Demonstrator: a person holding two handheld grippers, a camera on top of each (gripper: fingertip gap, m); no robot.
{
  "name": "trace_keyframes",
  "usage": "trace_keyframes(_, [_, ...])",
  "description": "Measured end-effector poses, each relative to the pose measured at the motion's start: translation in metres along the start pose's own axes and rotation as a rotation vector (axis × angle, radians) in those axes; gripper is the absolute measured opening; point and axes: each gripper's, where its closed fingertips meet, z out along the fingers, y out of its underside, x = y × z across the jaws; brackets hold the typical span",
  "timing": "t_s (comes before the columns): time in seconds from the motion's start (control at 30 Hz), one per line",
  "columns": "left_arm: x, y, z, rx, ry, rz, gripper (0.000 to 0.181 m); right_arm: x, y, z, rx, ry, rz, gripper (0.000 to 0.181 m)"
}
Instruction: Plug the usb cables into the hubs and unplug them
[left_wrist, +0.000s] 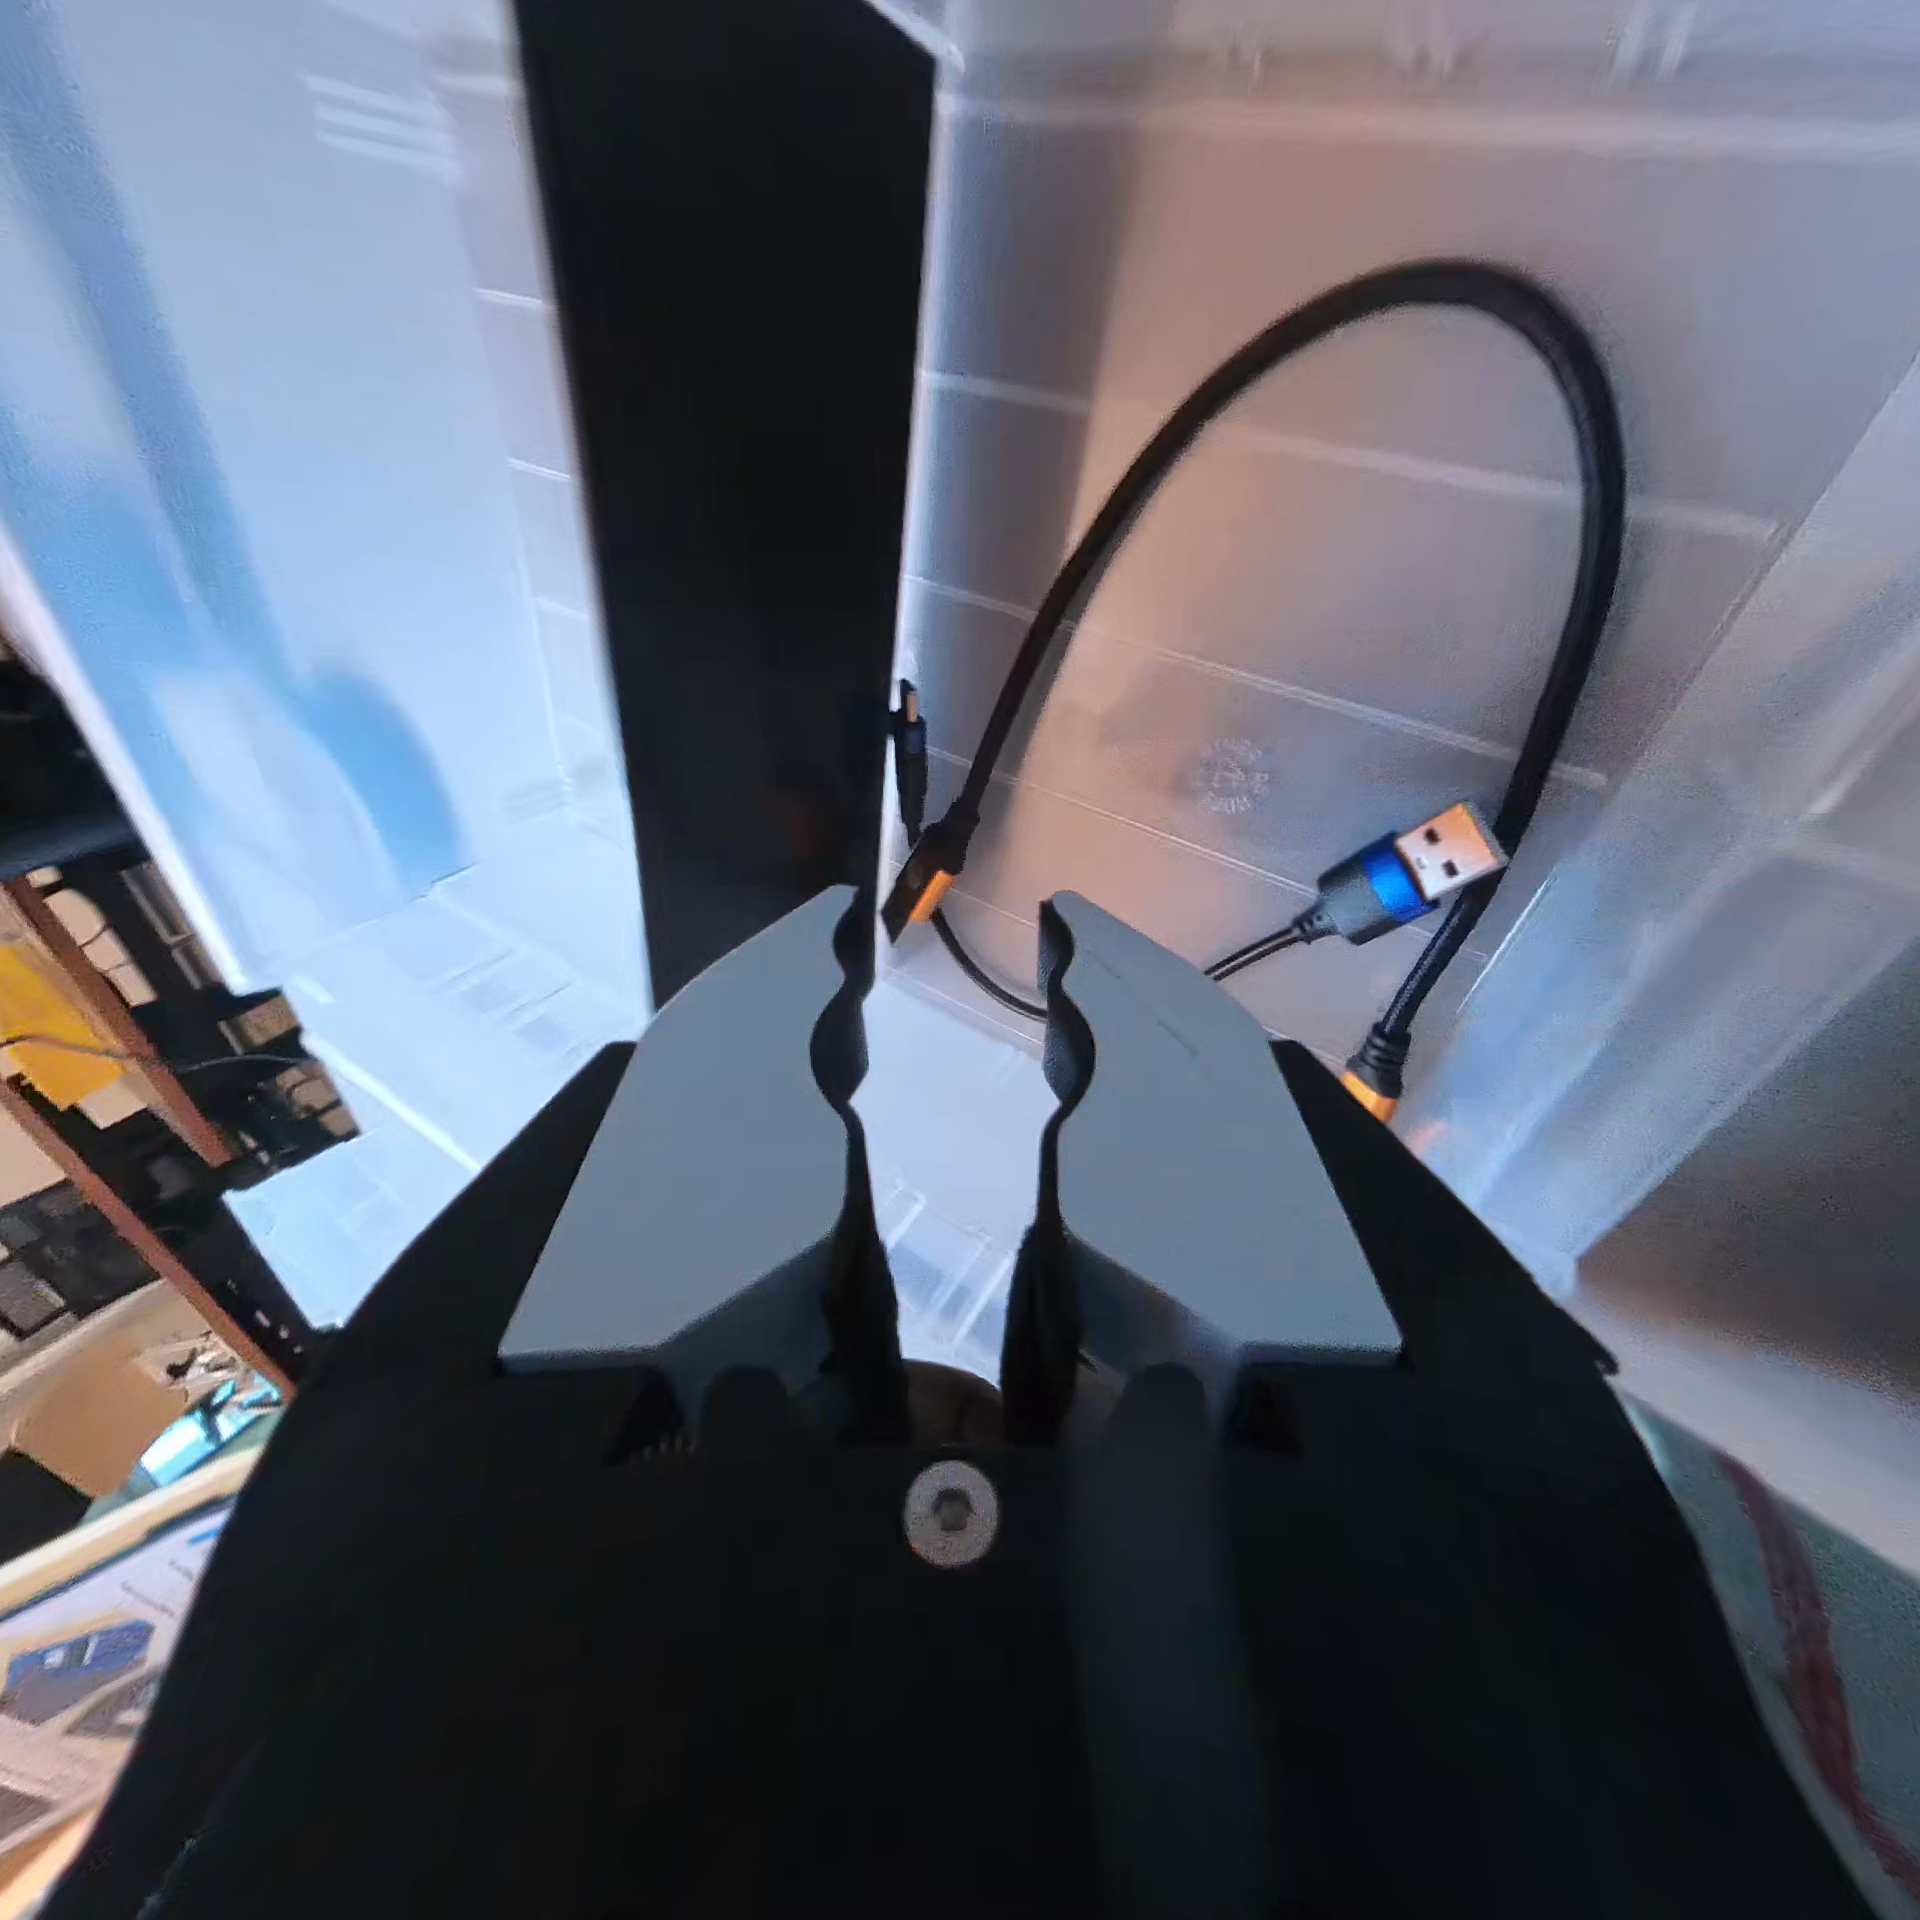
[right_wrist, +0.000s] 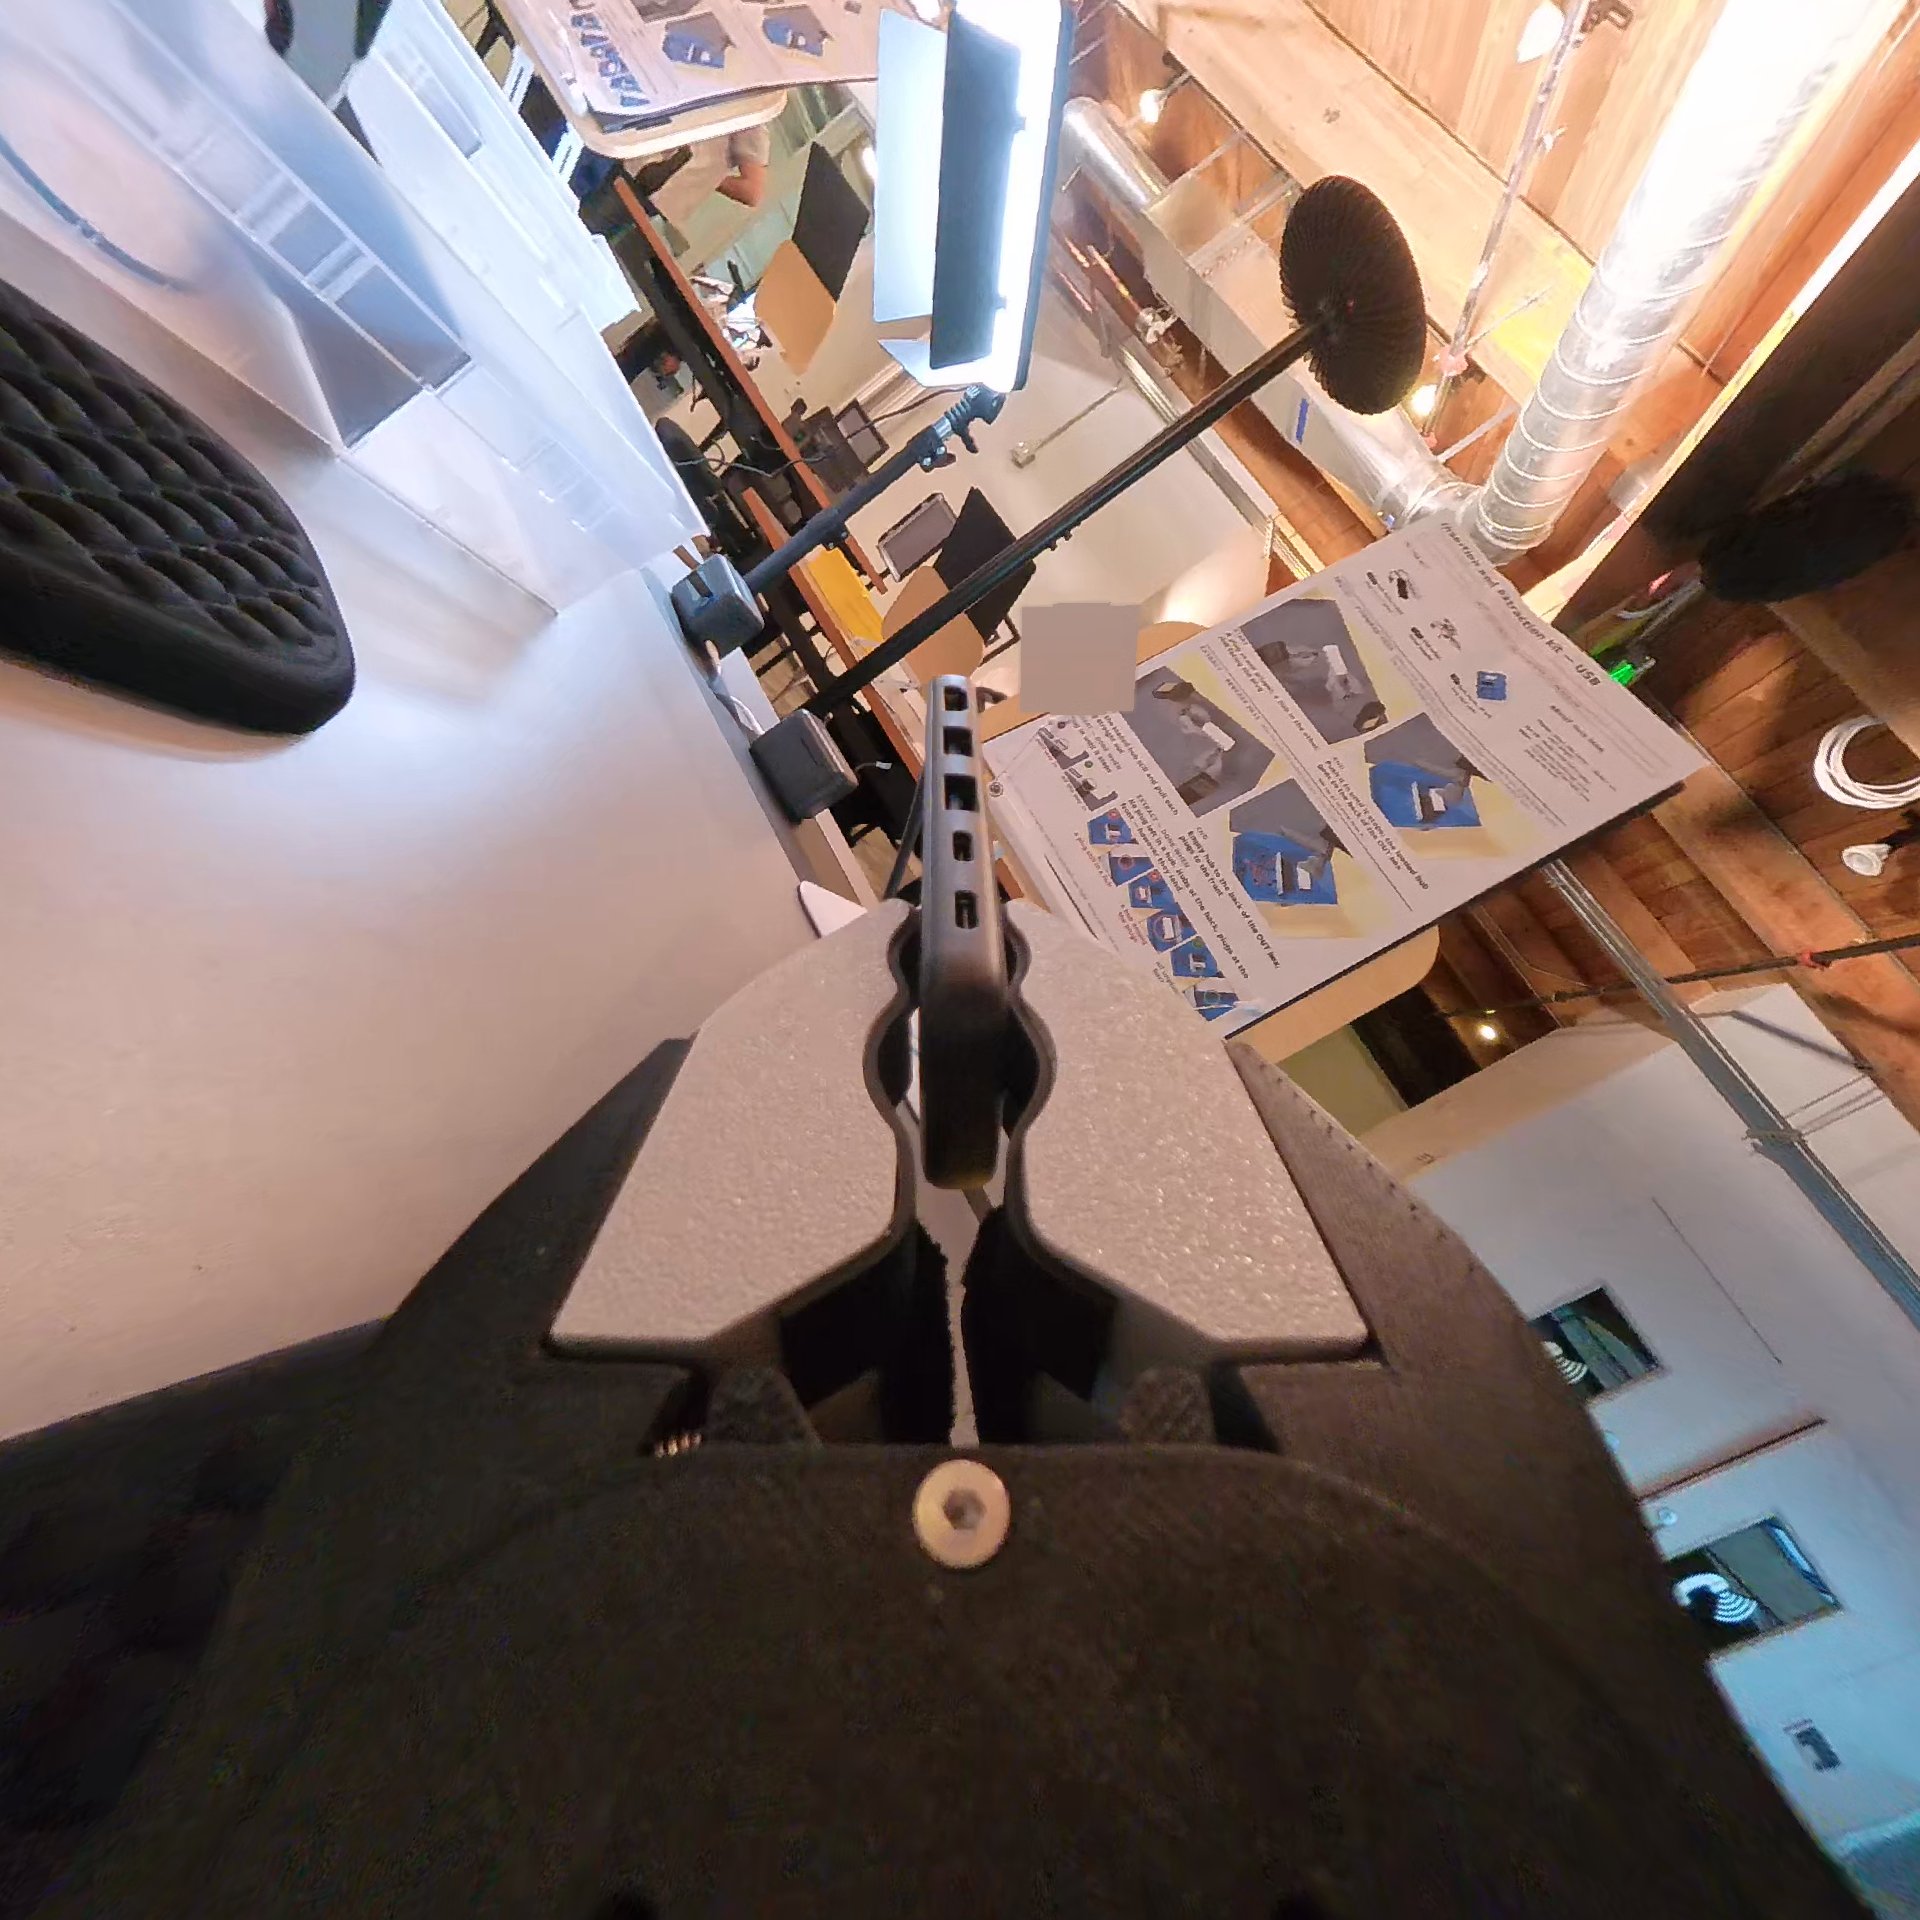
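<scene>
In the left wrist view my left gripper (left_wrist: 951, 920) is open and empty, inside a clear plastic bin (left_wrist: 1299, 644). Just ahead of its fingertips lies a black cable (left_wrist: 1455, 312) with an orange-collared USB plug (left_wrist: 920, 883). A second plug with a blue band and a silver tip (left_wrist: 1413, 857) lies to the right. Another orange-collared end (left_wrist: 1371, 1075) rests at the bin's right wall. In the right wrist view my right gripper (right_wrist: 961, 935) is shut on a dark grey USB hub (right_wrist: 961, 914), held edge-on with its row of ports facing the camera.
A tall black divider (left_wrist: 748, 468) stands in the bin left of the cables. In the right wrist view a white table (right_wrist: 416, 987) carries a black mesh cushion (right_wrist: 135, 540) and clear bins (right_wrist: 312, 260). An instruction sheet (right_wrist: 1340, 769) and light stands (right_wrist: 966, 187) lie beyond. The gap from one gripper's tips to the other's is roughly 50 centimetres.
</scene>
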Motion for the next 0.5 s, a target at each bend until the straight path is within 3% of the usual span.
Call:
trace_keyframes(0.03, [0.002, 0.003, 0.007, -0.017, 0.025, 0.019, 0.03, 0.002, 0.0, -0.001, 0.005, 0.006, 0.01, 0.012])
trace_keyframes(0.23, [-0.004, 0.028, 0.042, -0.197, 0.07, 0.126, 0.029, 0.004, -0.002, -0.004, 0.029, 0.015, 0.039, 0.012])
trace_keyframes(0.3, [-0.01, 0.024, 0.049, -0.19, 0.035, 0.148, 0.015, 0.004, -0.001, -0.004, 0.029, 0.014, 0.042, 0.012])
trace_keyframes(0.4, [-0.012, 0.022, 0.05, -0.191, 0.02, 0.148, 0.008, 0.003, 0.0, -0.005, 0.04, 0.007, 0.067, 0.012])
trace_keyframes(0.5, [-0.018, 0.026, 0.033, -0.211, -0.045, 0.101, 0.008, 0.004, 0.001, -0.006, 0.055, 0.011, 0.101, 0.012])
